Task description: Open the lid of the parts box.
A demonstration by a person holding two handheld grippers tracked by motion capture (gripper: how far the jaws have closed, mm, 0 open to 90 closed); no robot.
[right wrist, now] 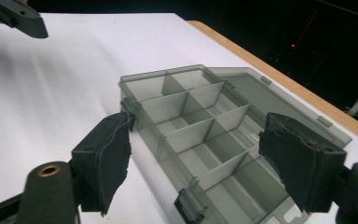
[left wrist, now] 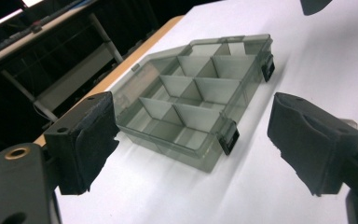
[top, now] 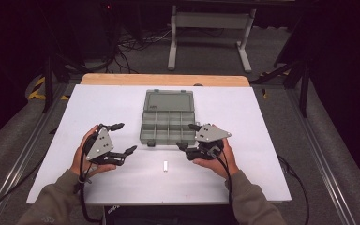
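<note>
A grey see-through compartment box (top: pixel 168 123) lies open at the middle of the white table (top: pixel 262 117), its lid laid flat toward the far side. Its compartments (left wrist: pixel 196 91) look empty, and two black latches hang on its near wall. My left gripper (top: pixel 127 137) is held to the left of the box with its jaws wide apart and nothing between them. My right gripper (top: pixel 185 136) sits at the box's near right corner, open too, with the box (right wrist: pixel 200 126) just beyond its pads. A small white piece (top: pixel 165 166) lies on the table between the hands.
A wooden strip (top: pixel 164 79) runs along the table's far edge. Behind it on the floor stand a white frame (top: pixel 211 28) and loose cables (top: pixel 136 42). Dark metal rails run along both sides of the table.
</note>
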